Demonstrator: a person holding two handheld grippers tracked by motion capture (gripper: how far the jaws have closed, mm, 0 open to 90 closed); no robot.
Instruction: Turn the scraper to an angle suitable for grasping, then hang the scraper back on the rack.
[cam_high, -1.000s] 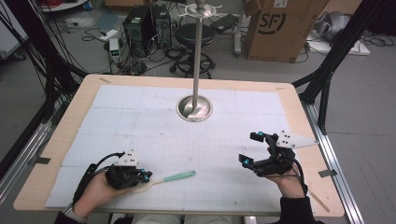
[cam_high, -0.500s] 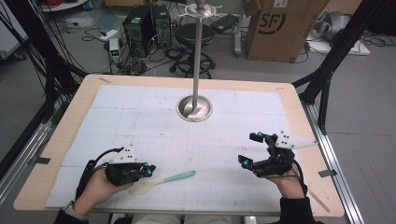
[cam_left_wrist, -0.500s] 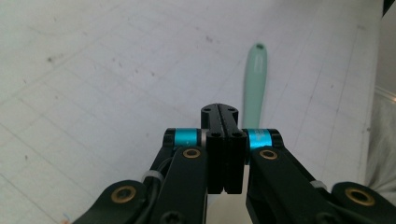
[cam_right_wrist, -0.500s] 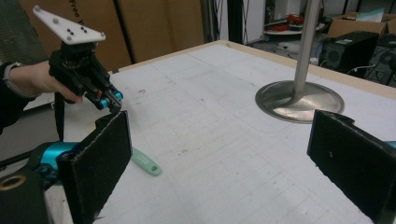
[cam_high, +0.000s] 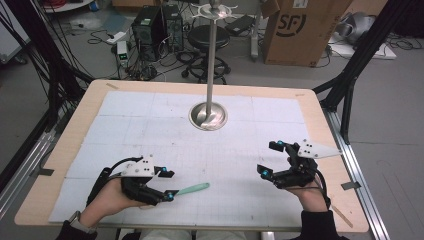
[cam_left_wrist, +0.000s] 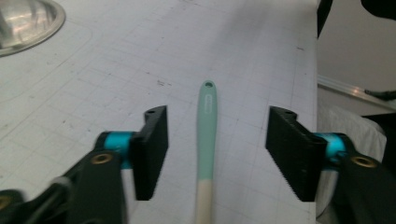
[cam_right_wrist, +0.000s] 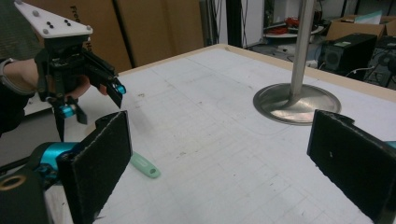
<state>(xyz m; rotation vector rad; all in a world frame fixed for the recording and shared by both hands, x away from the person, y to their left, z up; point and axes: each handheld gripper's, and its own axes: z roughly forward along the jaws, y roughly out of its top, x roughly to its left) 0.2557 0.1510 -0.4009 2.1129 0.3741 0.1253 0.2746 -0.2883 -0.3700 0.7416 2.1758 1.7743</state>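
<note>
Left gripper view | spatula handle (cam_left_wrist: 206, 135) between wide jaws (untouched) | right gripper (cam_high: 274, 158) wide, apart

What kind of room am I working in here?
Probably a robotics lab or workshop: computer towers and loose cables sit on the floor beyond the table, beside a cardboard shipping box and black frame struts.

A wooden counter (cam_high: 60, 185) carries a white gridded mat (cam_high: 150, 130), a metal stand (cam_high: 208, 116), and a mint spatula (cam_high: 192, 188) between the left claw's (cam_high: 170, 184) jaws.

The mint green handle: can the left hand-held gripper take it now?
Probably yes. The left hand-held gripper is open, and the mint green handle lies between its jaws on the table, with nothing in the way.
</note>
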